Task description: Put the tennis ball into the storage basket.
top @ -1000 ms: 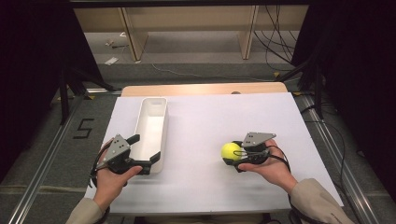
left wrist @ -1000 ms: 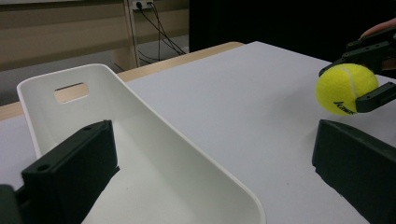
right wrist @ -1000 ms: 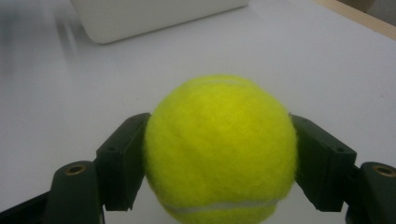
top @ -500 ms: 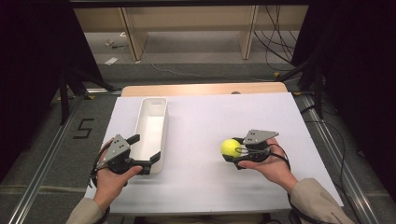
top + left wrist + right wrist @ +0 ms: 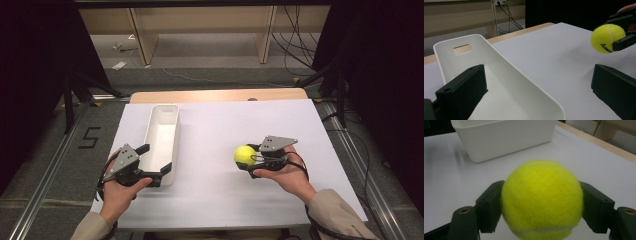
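Note:
A yellow tennis ball (image 5: 245,154) is clamped between the jaws of my right gripper (image 5: 249,160), held just above the white table at the right. In the right gripper view the ball (image 5: 541,197) sits between both black pads, which press on its sides. My left gripper (image 5: 155,160) is open at the near end of a long white bin (image 5: 162,108). Its jaws straddle the bin's right wall (image 5: 524,82), one inside and one over the table. From the left gripper view, the ball (image 5: 607,37) hangs in the right gripper (image 5: 621,30) at the upper right.
The bin (image 5: 506,137) lies lengthwise on the left half of the white tabletop (image 5: 225,125), with nothing inside. A wooden strip (image 5: 215,95) edges the table's far side. Beyond are shelving legs and cables on the floor; metal rails run along both sides.
The right gripper with the ball has crept slightly away from the person's side. The left gripper and the bin have stayed where they were.

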Tool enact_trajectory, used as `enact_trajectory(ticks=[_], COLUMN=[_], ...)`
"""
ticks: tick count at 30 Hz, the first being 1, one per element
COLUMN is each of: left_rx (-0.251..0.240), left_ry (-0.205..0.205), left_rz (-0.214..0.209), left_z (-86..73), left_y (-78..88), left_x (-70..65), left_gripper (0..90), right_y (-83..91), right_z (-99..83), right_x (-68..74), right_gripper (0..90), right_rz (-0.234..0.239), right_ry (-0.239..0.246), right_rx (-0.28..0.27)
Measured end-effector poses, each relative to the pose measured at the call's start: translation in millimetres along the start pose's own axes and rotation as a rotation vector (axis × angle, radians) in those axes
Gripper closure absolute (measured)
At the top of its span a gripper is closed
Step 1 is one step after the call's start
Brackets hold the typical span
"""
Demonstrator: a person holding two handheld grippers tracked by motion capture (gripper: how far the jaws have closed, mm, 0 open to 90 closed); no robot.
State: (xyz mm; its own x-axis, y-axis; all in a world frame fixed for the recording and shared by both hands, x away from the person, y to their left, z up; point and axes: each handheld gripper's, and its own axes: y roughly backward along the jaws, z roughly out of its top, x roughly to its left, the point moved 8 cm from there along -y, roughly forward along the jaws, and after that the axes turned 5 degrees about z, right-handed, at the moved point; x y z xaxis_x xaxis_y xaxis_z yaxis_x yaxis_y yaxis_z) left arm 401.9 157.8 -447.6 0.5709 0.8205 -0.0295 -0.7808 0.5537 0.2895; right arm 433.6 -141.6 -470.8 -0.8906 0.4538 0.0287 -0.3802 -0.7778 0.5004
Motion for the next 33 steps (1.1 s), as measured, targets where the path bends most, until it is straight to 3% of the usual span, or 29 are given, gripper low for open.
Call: enact_trajectory(ticks=[33], left_rx=[-0.002], left_ry=[-0.001], left_rz=[-0.001], left_z=[0.4], left_y=[0.1], left_x=[-0.4], left_gripper=[0.0], right_y=[-5.3], right_z=[18.7], right_x=[-2.3], right_gripper=[27.7], right_rz=[-0.008], right_ry=[0.008], right_rx=[-0.052])
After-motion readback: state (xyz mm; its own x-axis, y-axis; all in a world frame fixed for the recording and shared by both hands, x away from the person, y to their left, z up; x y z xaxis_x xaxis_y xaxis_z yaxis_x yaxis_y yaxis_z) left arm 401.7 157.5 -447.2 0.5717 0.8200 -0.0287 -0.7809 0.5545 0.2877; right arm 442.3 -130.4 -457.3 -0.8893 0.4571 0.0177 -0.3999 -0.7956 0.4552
